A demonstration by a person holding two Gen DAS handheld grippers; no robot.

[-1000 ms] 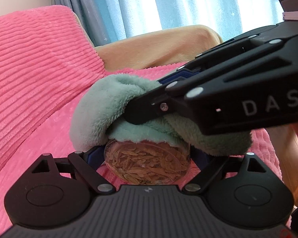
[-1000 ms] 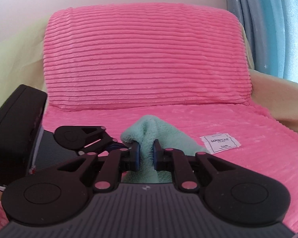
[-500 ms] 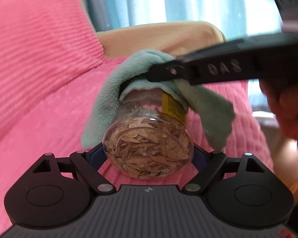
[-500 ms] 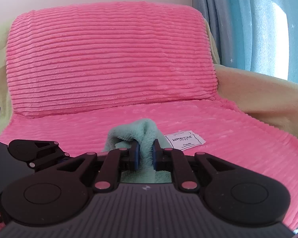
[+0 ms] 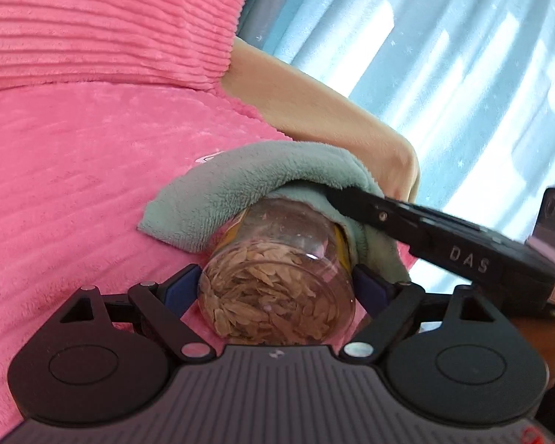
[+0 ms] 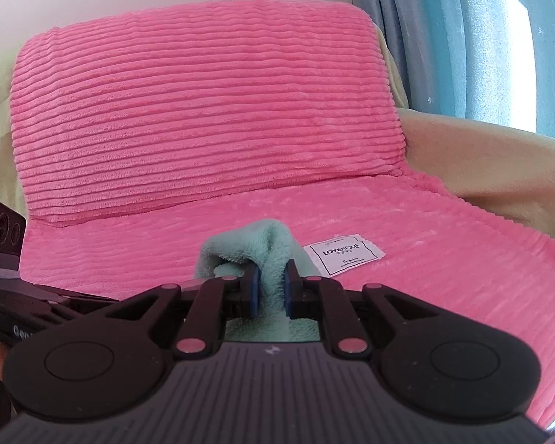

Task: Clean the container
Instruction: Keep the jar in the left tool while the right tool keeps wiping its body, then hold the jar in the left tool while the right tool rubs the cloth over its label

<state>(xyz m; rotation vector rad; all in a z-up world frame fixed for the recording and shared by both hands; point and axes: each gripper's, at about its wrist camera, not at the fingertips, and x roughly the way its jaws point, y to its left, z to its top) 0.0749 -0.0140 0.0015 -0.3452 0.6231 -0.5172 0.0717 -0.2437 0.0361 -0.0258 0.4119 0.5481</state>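
The left hand-held gripper [image 5: 277, 288] is clamped on a clear jar [image 5: 277, 281], its blue pads [image 5: 179, 288] pressed to either side of the jar's base. The jar lies on its side, pointing away from the gripper, and is partly filled with pale brown, flake-like dried pieces [image 5: 266, 296] heaped against the base and lower wall; what they are cannot be told. A yellow label band [image 5: 342, 248] wraps the jar farther up, its print unreadable.

Beyond the left gripper's fingers, a mint-green fleece cloth [image 5: 248, 181] drapes over the far end of the jar, hiding the mouth, so whether a lid is on cannot be told. The right hand-held gripper [image 6: 270, 288] is closed on a fold of this cloth [image 6: 273, 259], pinched upright between its blue pads [image 6: 254, 288]. In the left wrist view its black finger [image 5: 425, 229] reaches in from the right and lies on the cloth over the jar; white letters "DAS" [image 5: 468, 259] are printed on it.

Under both grippers lies a pink ribbed fleece cover [image 6: 203, 111] on a seat. Just right of the right gripper's fingertips, a white tag [image 6: 342, 255] on the cover reads "LOVEHOME" with smaller, illegible script below. To the right hangs a blue curtain [image 6: 481, 37] with small stars.
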